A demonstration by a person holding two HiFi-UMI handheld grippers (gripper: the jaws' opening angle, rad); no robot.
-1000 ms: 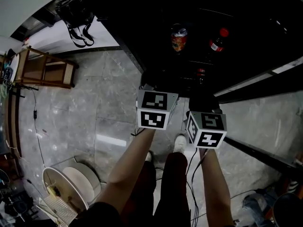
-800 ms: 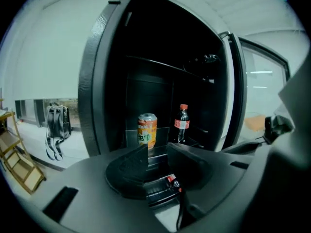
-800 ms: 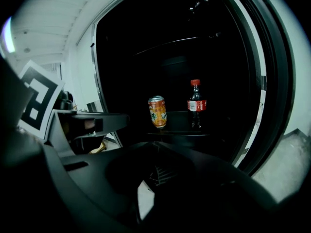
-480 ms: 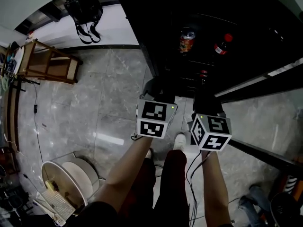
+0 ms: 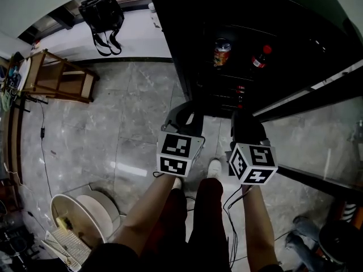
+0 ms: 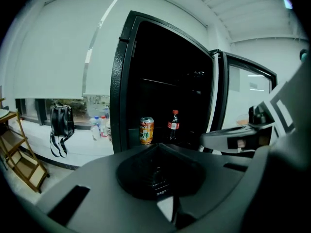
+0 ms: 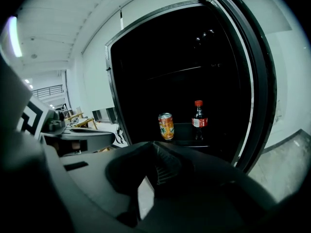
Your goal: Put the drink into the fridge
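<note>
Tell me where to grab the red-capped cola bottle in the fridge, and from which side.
Grip the bottle on its straight body at the red label, jaws level, one each side. It stands upright, and the orange can to its left stands apart, so a jaw likely fits between. Come straight in from the front, through the open front of the fridge.

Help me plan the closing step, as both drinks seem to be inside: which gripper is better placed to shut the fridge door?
Right, probably. The open door stands on the right, beside the right gripper; the left gripper is farther from it. Both have their jaws shut and empty.
</note>
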